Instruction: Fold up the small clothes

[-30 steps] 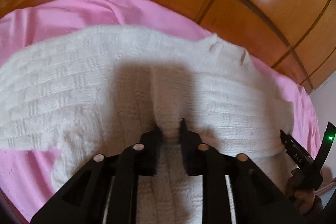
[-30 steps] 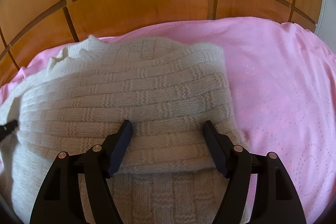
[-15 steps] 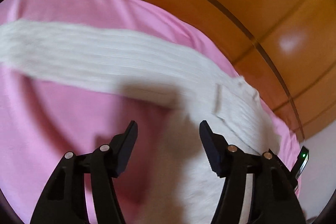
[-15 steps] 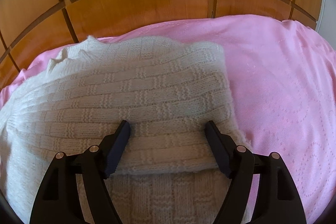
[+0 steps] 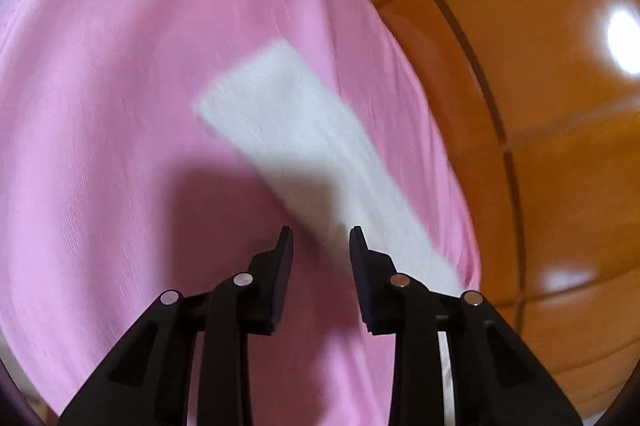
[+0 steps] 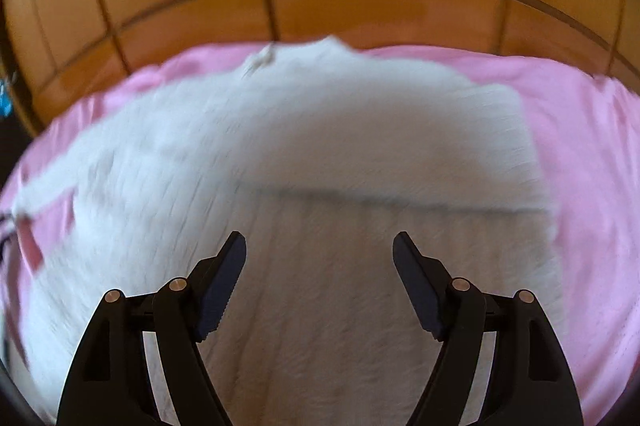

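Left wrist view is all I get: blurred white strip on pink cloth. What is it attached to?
Observer: The right wrist view shows a white knit sweater lying on the pink sheet. A sleeve-like strip leaves it at that view's left edge.
Operator: Any fold in the body yet?
Observer: Yes. One layer lies doubled over another, and its fold edge runs across just ahead of the right gripper.
Operator: Is the right gripper holding it?
Observer: No. Its jaws stand wide and have just been opening a little. Nothing is between them, and the sweater lies beyond the tips.
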